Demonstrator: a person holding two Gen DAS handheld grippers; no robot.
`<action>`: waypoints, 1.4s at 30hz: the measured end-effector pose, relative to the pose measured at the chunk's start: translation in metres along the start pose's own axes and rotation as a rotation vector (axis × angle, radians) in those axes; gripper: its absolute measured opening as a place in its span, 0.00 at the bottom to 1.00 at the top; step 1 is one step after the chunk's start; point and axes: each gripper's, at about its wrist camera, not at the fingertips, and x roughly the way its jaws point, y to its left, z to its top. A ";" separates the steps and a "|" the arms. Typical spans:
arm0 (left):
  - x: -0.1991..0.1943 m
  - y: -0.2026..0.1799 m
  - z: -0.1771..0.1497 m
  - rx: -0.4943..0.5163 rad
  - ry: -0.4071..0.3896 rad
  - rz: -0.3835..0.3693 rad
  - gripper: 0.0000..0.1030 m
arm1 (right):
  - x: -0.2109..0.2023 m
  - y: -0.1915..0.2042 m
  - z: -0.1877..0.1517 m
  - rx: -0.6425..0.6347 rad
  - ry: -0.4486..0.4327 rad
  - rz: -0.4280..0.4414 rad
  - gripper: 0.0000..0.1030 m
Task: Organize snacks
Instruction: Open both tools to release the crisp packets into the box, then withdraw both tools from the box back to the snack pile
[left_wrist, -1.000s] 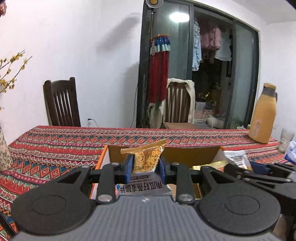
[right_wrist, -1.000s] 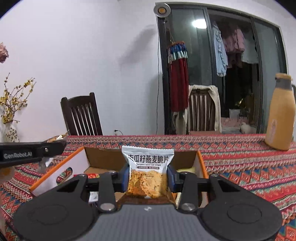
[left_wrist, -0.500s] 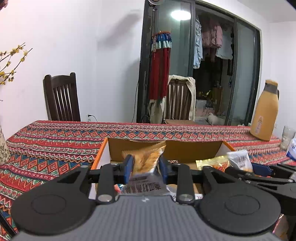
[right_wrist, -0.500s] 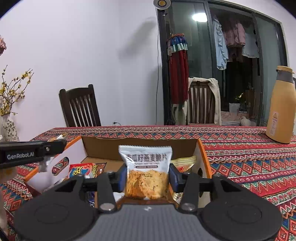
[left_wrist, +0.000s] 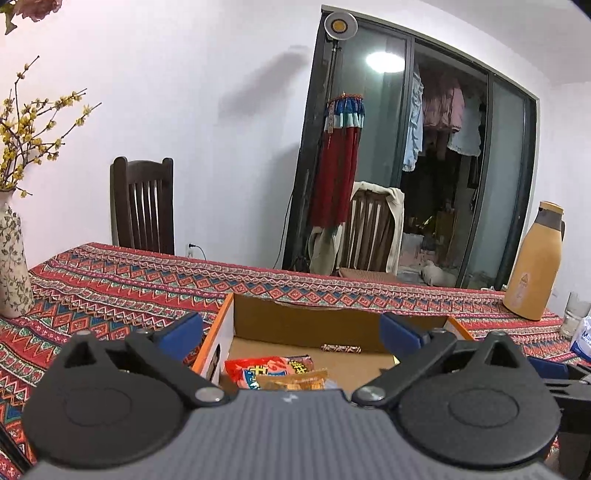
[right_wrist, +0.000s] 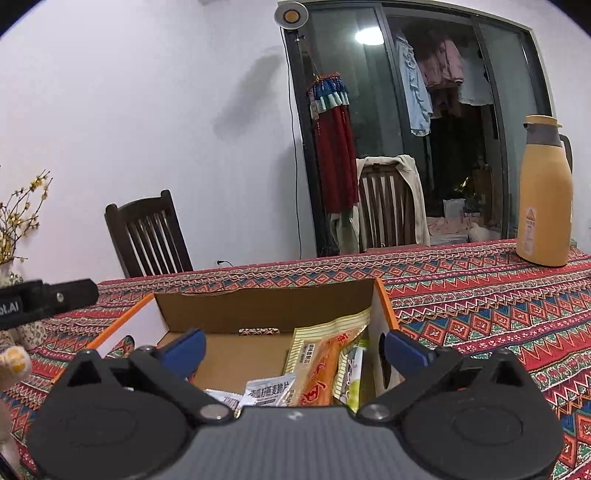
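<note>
An open cardboard box (left_wrist: 332, 321) with an orange rim sits on the patterned tablecloth. My left gripper (left_wrist: 291, 330) hovers over its near left part, jaws opening wide with nothing between them. Below it lie a red packet (left_wrist: 266, 371) and a golden packet (left_wrist: 295, 380). My right gripper (right_wrist: 294, 349) hangs over the same box (right_wrist: 266, 306), jaws also opening and empty. Under it lie a white oat-crisp packet (right_wrist: 271, 393), a long orange packet (right_wrist: 325, 362) and a pale green one (right_wrist: 352, 373). A small patterned stick (left_wrist: 341, 348) rests by the far wall.
A flowered vase (left_wrist: 11, 273) with yellow branches stands at the table's left. A tan thermos jug (right_wrist: 543, 206) stands at the right, with a glass (left_wrist: 574, 314) and a tissue pack (left_wrist: 583, 339) near it. Two wooden chairs (left_wrist: 142, 206) stand behind the table.
Both grippers went from shut on a snack packet to wide open. The golden packet and the white oat-crisp packet dropped out of the jaws into the box.
</note>
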 end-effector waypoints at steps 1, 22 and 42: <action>0.000 0.000 0.000 0.001 0.002 -0.001 1.00 | 0.000 0.000 0.000 0.003 -0.001 0.000 1.00; -0.040 -0.006 0.018 0.002 -0.038 -0.006 1.00 | -0.035 0.005 0.015 -0.013 -0.065 -0.011 1.00; -0.107 0.024 -0.045 0.020 0.087 0.016 1.00 | -0.115 0.013 -0.057 -0.046 0.051 0.035 1.00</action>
